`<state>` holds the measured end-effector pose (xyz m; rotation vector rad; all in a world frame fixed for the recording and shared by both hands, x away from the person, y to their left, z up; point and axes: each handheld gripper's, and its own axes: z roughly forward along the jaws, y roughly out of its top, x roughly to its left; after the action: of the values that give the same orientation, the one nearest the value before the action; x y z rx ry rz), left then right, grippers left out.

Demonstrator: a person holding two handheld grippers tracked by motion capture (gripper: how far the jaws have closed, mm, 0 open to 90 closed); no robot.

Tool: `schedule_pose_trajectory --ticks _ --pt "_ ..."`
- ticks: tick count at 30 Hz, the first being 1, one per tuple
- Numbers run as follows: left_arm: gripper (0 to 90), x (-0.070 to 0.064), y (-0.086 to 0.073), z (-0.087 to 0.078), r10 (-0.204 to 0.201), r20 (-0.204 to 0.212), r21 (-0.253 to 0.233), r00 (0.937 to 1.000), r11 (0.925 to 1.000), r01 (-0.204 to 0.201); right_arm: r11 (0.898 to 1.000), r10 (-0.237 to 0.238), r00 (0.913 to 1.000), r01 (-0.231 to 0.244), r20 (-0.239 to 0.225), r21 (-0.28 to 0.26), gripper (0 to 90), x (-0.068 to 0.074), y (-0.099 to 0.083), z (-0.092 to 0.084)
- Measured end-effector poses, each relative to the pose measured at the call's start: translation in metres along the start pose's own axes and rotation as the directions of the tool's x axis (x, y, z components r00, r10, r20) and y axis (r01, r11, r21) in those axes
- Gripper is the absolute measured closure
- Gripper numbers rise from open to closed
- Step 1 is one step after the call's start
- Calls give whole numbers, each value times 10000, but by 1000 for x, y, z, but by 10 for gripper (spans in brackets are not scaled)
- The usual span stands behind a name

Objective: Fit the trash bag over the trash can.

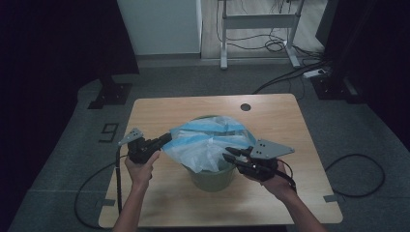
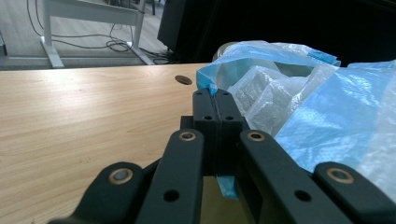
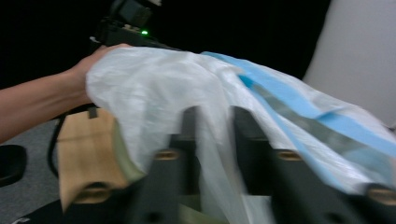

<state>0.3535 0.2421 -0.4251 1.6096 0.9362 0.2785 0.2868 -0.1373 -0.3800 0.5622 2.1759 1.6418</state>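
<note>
Nearest the high camera, two forearms reach in over the wooden worktop (image 1: 270, 108). At left, the left claw (image 1: 167, 138) is pressed together on the blue edge of the plastic bag (image 1: 208, 140), which drapes over the green bin (image 1: 212, 179) at the worktop's middle. At right, the right claw (image 1: 227, 153) has bag film between its jaws; the blurred view leaves it unclear whether they pinch it.

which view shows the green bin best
The high view: the green bin stands whole on the table, the plastic bag draped over it. The left gripper view gives a sliver of rim; the right gripper view a blurred edge.
</note>
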Motion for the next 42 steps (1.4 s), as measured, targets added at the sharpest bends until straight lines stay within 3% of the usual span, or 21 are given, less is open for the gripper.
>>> schedule_pose_trajectory --ticks 2,7,10,20,28,30,36,42 --pt "893 1 -1 -1 -1 18 41 10000 10000 1 9999 -108 9994 105 -338 -108 882 7 -5 -2" --pt "893 2 -3 -3 26 34 203 10000 9998 -26 9994 -288 9930 262 -1145 -240 889 26 -24 -14" --pt "893 1 -5 -4 20 39 309 10000 9995 -21 9996 -282 9882 279 -1505 -40 889 33 -36 -15" --pt "890 0 -11 2 101 242 997 9997 9949 -125 9955 192 9833 -21 -1810 942 889 34 -72 7" --pt "883 -2 -16 2 176 207 1257 9996 9919 -201 9853 610 9879 -368 -1424 1670 889 22 -92 20" --pt "805 -3 -15 -2 270 47 1085 9996 9937 -273 9846 806 9884 -589 -1289 1643 886 18 -94 19" --pt "552 -9 -5 -13 689 -5 409 9976 9968 -688 9881 773 9906 -611 -1126 1409 806 19 -90 11" --pt "462 -13 7 -12 1321 178 394 9911 9904 -1327 9900 900 9907 -778 -1023 1175 732 19 -86 5"
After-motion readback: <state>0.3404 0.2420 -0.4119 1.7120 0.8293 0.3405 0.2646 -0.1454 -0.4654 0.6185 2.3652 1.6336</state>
